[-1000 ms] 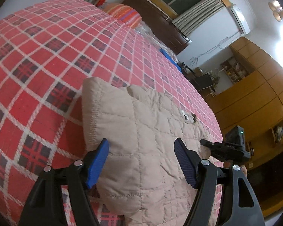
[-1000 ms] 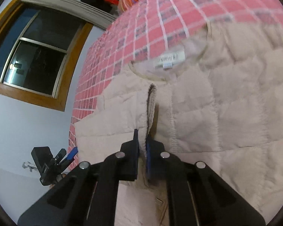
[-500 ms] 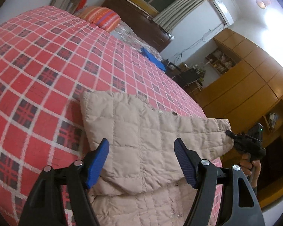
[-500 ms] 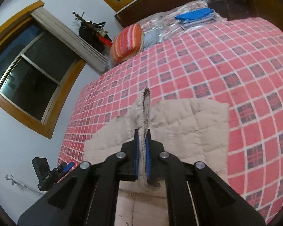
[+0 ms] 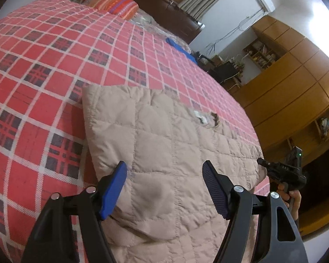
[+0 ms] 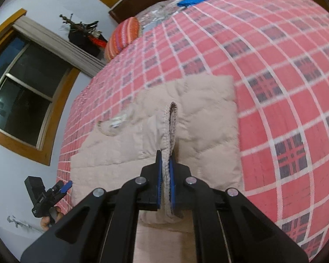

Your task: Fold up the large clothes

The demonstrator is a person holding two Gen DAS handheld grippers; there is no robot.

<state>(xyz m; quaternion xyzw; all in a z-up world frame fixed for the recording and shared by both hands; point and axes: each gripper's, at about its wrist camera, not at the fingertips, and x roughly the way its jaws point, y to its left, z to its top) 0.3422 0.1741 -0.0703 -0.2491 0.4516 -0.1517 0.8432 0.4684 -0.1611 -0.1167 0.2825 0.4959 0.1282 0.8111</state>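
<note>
Lying flat on the red plaid bed (image 5: 54, 50), the beige quilted jacket (image 5: 164, 135) has one folded panel laid over its body, the panel's straight edge toward the left of the left wrist view. The collar opening and its label (image 5: 205, 118) sit on the side farther from both cameras, so the jacket's long axis appears to run away from the person toward the striped pillow (image 5: 118, 5).

Left hand-held gripper (image 5: 164, 188): low over the near part of the jacket, blue fingers (image 5: 113, 188) spread wide apart, nothing between them.

Right hand-held gripper (image 6: 165, 183): reaching over the jacket from the opposite side, fingers pressed together on a ribbed edge (image 6: 170, 131) of the jacket, which stands up on edge ahead of the fingers. A hand (image 5: 290, 199) grips its handle in the left wrist view.
</note>
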